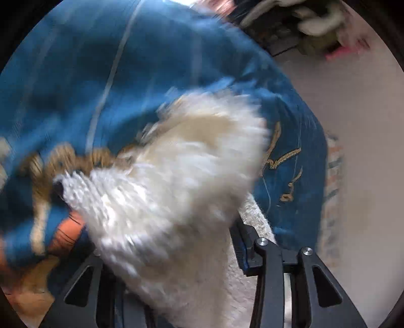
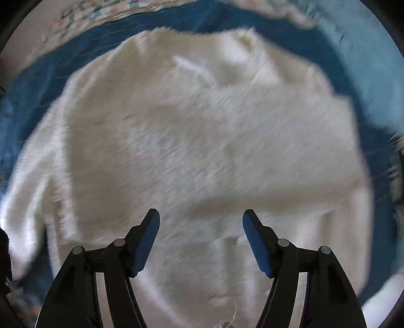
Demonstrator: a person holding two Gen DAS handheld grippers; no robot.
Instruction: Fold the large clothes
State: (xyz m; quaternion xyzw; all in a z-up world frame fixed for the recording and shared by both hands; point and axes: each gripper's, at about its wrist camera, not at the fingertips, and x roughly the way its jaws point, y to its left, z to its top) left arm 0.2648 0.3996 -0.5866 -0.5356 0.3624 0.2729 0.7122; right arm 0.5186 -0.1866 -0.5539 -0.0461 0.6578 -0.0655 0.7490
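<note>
A fluffy cream sweater [image 2: 202, 141] lies spread flat on a blue cloth [image 2: 32, 96]. My right gripper [image 2: 201, 219] hovers over its lower middle, open and empty. In the left wrist view a thick fold of the same cream sweater [image 1: 176, 181] fills the space between the fingers of my left gripper [image 1: 176, 252]. The fabric hides the fingertips, and the view is blurred by motion. The blue cloth [image 1: 126, 63] with gold embroidery lies beyond it.
A pile of other clothes [image 1: 315, 22] sits at the far upper right on a dark surface. A pale floor [image 1: 353, 113] runs along the right. A checkered trim [image 2: 101, 12] borders the blue cloth at the top.
</note>
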